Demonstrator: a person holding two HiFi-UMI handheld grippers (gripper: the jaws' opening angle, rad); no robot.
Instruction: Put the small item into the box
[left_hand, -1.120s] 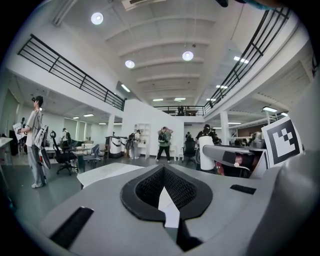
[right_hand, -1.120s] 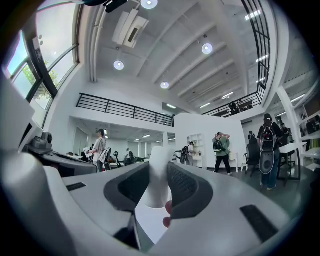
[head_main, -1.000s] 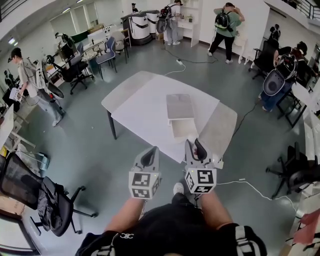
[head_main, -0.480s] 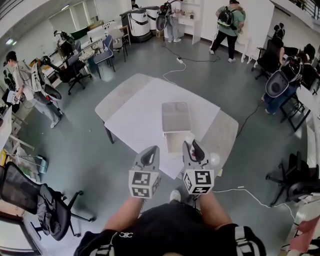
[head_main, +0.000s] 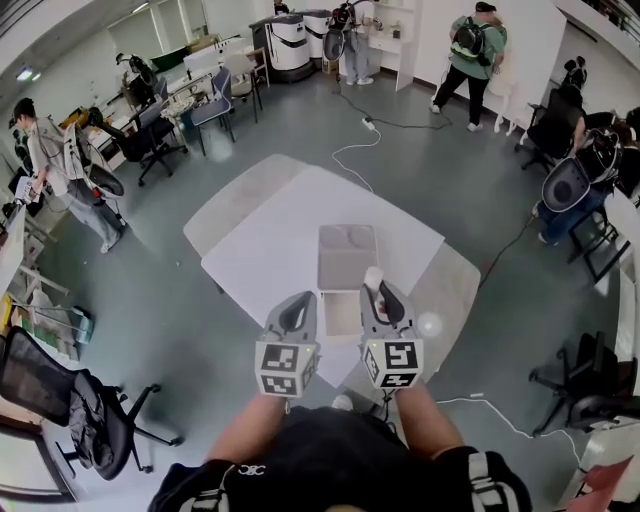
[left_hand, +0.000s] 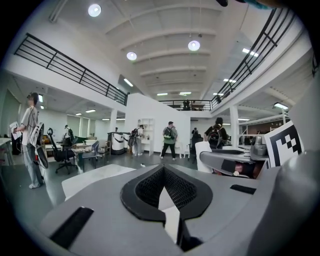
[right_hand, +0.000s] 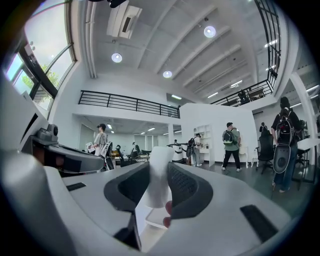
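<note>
A: Head view first. The right gripper (head_main: 385, 298) is clamped on the small item (head_main: 373, 277), a white stub poking up past the jaw tips.

B: And the left gripper (head_main: 295, 315)?

A: Level with it, just beside it, carrying nothing. Both hang over the near edge of the bench (head_main: 265, 250).

B: Where's the box (head_main: 338, 315)?

A: Open, at the near edge, showing between the two grippers. Its lid (head_main: 347, 255) lies flat just beyond it, toward the middle of the bench. The item shows just above the box's right rim.

B: Anything else down there?

A: A white round thing (head_main: 430, 323) by the near right corner.

B: Left gripper view now.

A: The left gripper (left_hand: 163, 192) has its jaws together, the dark pads meeting at the tip, nothing in the hollow. Bench top shows through it.

B: Right gripper view?

A: The right gripper (right_hand: 158, 195) has its pads pressed on either side of the small item (right_hand: 161, 170), which stands upright. A bit of red (right_hand: 168, 207) peeks below it.
</note>
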